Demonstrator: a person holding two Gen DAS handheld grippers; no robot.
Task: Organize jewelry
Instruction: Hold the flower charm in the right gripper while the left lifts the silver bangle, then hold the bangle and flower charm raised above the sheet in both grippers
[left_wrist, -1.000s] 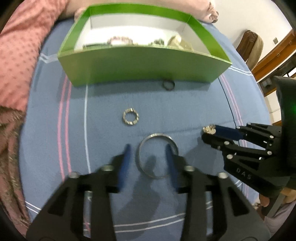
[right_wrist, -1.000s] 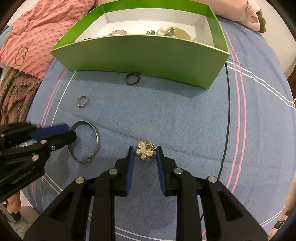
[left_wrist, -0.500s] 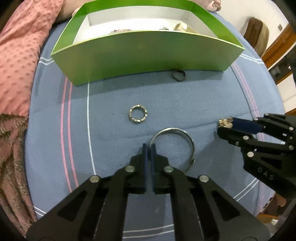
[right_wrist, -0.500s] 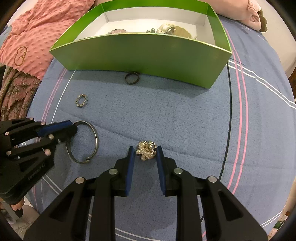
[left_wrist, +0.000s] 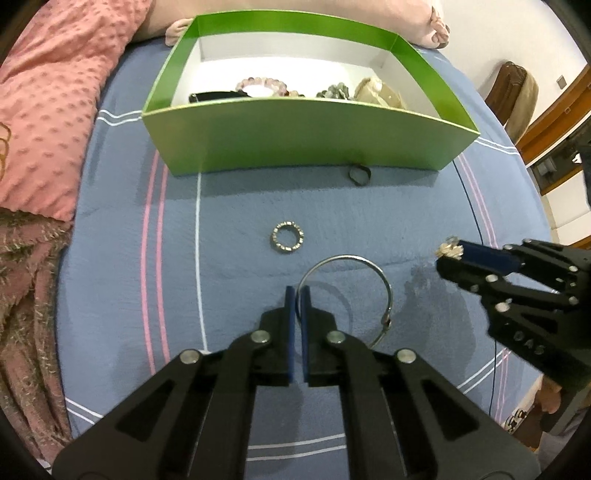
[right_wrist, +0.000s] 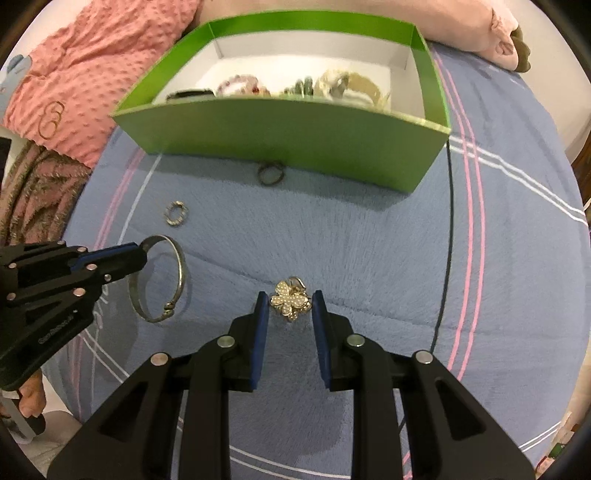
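My left gripper (left_wrist: 297, 295) is shut on the left rim of a thin silver bangle (left_wrist: 386, 318), which hangs just above the blue bedspread with its shadow below. From the right wrist view the left gripper (right_wrist: 142, 254) and the bangle (right_wrist: 168, 312) show at the left. My right gripper (right_wrist: 290, 306) is shut on a pearl-studded flower jewel (right_wrist: 290, 304), seen in the left wrist view at the right gripper's tips (left_wrist: 448, 251). A studded ring (left_wrist: 288, 242) and a dark ring (left_wrist: 359, 174) lie on the bed before the green box (left_wrist: 295, 140).
The green box (right_wrist: 280, 136) holds a bead bracelet (left_wrist: 262, 83) and several other pieces. A pink dotted blanket (left_wrist: 44, 110) and a brown fuzzy throw (left_wrist: 26, 295) lie at the left. A pink pillow (right_wrist: 480, 26) sits behind the box.
The left jaws, open astride the bangle a second ago, closed on its left rim and lifted it slightly. The right gripper stayed put with the flower jewel.
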